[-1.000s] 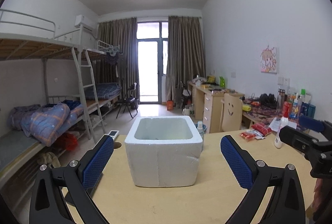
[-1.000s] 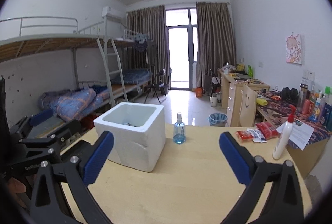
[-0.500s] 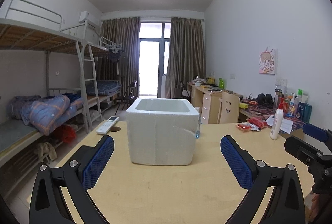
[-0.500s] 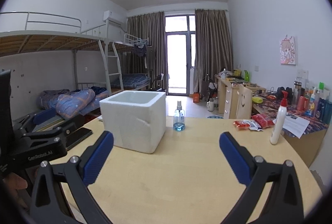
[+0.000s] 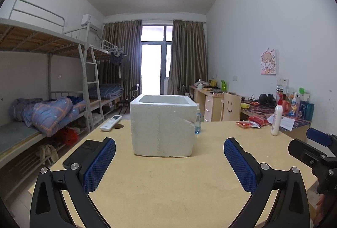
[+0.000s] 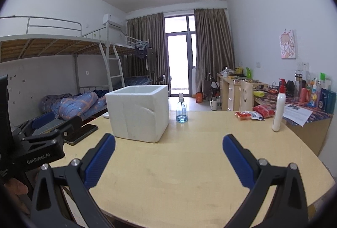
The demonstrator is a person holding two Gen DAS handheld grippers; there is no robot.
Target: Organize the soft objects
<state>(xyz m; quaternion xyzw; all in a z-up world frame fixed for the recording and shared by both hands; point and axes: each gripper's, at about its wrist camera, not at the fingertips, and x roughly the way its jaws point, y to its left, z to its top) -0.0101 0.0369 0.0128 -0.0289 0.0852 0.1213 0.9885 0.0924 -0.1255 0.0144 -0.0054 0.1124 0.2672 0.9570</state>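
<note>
A white foam box (image 5: 162,125) stands open-topped on the wooden table (image 5: 168,181); it also shows in the right wrist view (image 6: 138,112). Its inside is hidden from this low angle. My left gripper (image 5: 169,162) is open and empty, low over the table, in front of the box. My right gripper (image 6: 168,160) is open and empty, to the right of the box. Red soft packets (image 6: 253,113) lie at the table's far right, also in the left wrist view (image 5: 251,122).
A blue spray bottle (image 6: 181,111) stands right of the box. A white lotion bottle (image 6: 279,106) stands at the right edge. A black phone (image 5: 81,152) and a white remote (image 5: 111,122) lie on the left. Bunk beds left, desks right.
Both grippers have dropped lower toward the table and drawn back a little; the box's inside is no longer visible. Both stay open and empty.
</note>
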